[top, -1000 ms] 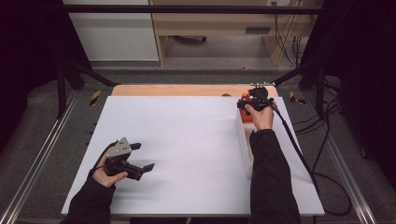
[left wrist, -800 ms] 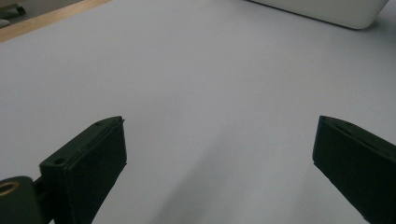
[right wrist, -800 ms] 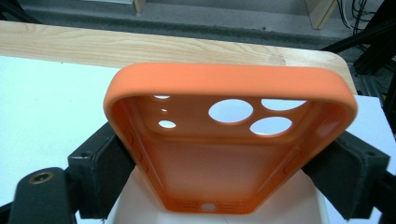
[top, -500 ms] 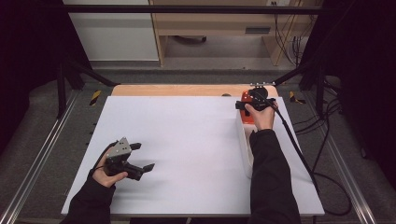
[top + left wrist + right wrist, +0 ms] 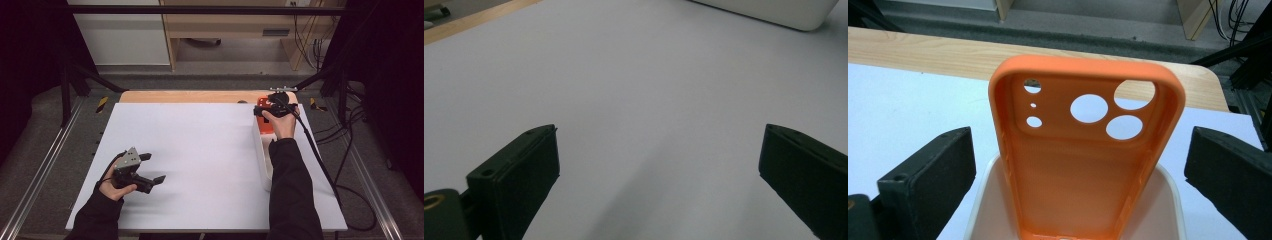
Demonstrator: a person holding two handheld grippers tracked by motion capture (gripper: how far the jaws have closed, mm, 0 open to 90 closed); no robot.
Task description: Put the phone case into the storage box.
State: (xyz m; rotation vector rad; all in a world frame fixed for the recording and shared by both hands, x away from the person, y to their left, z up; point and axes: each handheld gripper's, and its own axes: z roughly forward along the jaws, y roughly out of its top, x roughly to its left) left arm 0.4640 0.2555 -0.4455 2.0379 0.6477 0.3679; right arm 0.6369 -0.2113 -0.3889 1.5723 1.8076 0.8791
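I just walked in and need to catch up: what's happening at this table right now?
A person works at a white table with a gripper in each hand. The right gripper has just been opening around an orange phone case, which stands propped in a white tray at the table's far right; its fingers sit apart from the case on either side. The left gripper rests open near the front left, holding nothing.

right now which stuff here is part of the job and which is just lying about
In the job:
- orange phone case, leaning in the tray
- white tray
- right claw, jaws just opened, clear of the case

Lying about:
- left claw, open over bare table
- floor cables
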